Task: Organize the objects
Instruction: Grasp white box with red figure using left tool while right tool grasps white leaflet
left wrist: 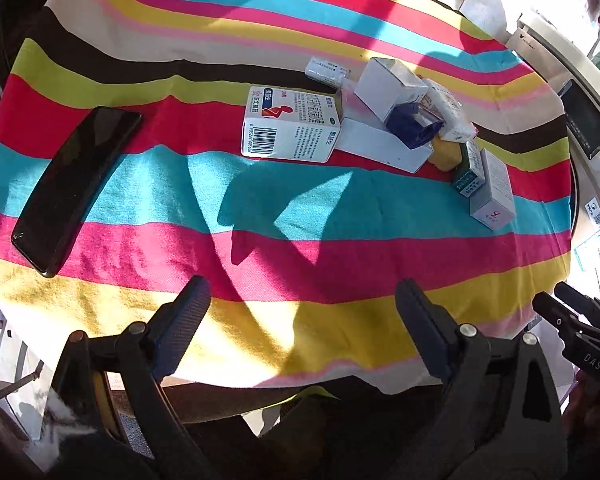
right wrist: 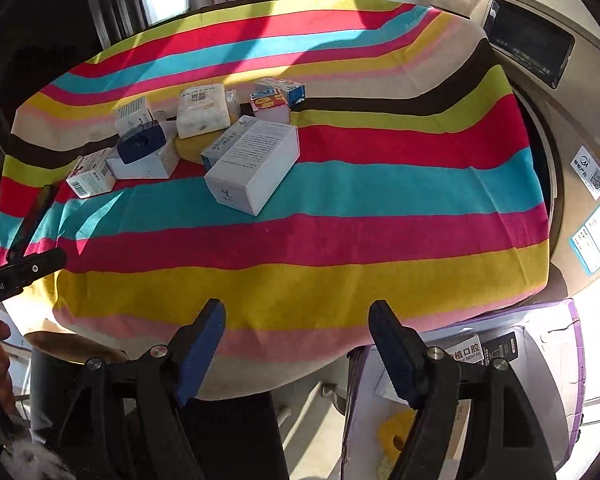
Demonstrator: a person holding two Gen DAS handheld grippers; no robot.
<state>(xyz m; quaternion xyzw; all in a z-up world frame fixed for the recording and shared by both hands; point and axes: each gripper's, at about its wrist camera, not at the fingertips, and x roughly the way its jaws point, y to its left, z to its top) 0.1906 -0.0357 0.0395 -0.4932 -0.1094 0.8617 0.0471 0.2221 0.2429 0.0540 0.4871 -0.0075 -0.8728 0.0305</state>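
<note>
Cartons sit clustered well ahead of both spread, empty grippers: left gripper (left wrist: 302, 322), right gripper (right wrist: 296, 338). Grey box (right wrist: 252, 168), largest and nearest, looks light, rigid, crushable; pinch its long sides. Barcode carton (left wrist: 290, 128) likewise. Tissue pack (right wrist: 202, 110) looks soft.

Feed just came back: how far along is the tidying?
Nothing looks sorted yet. The boxes lie jumbled mid-cloth, and the phone lies apart. The left gripper and right gripper are open and empty. The purple-edged carton beside the table holds some items; everything on the striped cloth remains.
</note>
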